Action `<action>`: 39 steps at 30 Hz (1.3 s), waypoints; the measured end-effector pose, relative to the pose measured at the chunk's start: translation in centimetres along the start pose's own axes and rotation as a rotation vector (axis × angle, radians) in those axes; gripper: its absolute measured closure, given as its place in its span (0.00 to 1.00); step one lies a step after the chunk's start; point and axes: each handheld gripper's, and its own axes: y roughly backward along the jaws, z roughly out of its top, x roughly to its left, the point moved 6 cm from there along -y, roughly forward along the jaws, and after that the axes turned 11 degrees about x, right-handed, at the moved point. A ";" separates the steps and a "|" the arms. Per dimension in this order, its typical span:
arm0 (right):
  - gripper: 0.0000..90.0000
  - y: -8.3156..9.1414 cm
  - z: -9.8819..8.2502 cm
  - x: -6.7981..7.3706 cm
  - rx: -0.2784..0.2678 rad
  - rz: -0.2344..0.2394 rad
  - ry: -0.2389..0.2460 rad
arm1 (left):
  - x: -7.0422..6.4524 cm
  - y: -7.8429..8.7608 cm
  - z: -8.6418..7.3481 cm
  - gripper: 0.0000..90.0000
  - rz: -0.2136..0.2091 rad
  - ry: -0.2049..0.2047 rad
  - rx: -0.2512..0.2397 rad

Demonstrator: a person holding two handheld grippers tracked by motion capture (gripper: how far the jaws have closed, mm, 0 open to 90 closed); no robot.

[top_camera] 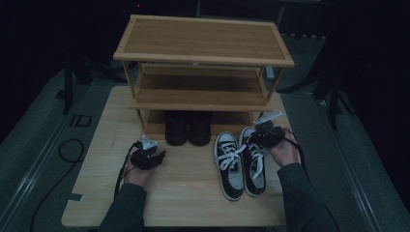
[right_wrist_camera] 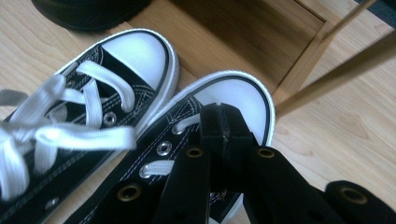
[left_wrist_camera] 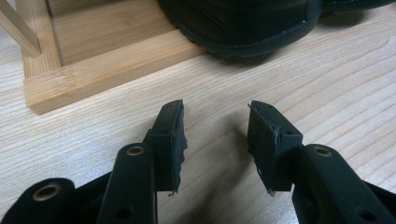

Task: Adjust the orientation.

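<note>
1. Right gripper (right_wrist_camera: 223, 122): jaws clenched together, nothing visibly between them; poised over the toe of the right sneaker (top_camera: 253, 162).
2. Sneaker's long axis runs toe-first toward the rack (top_camera: 203, 72); right hand is nearer.
3. Left gripper (left_wrist_camera: 215, 140): released, empty.

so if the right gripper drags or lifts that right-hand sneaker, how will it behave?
The right-hand sneaker is probably light, with a soft canvas upper, so it may flex where pinched. Its flat rubber sole likely grips the table when pushed. Loose white laces may snag the shut right gripper.
</note>
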 end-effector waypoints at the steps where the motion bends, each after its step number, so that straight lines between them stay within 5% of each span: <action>1: 1.00 -0.2 0.1 0.1 0.009 -0.004 0.005 | 0.0 0.0 0.0 0.63 0.000 0.000 0.000; 3: 1.00 -0.9 0.1 0.2 0.036 -0.035 0.015 | 0.0 0.0 0.0 0.63 0.000 0.000 0.000; 11: 0.99 -1.5 -0.3 0.5 0.043 -0.019 0.009 | 0.0 0.0 0.0 0.63 0.000 0.000 0.000; 16: 0.89 0.1 -0.7 1.2 0.006 0.007 0.012 | 0.0 0.0 0.0 0.63 -0.001 0.003 0.000; 39: 0.71 4.7 -3.6 5.4 -0.081 0.064 0.021 | 0.0 0.0 0.0 0.63 0.000 0.004 -0.002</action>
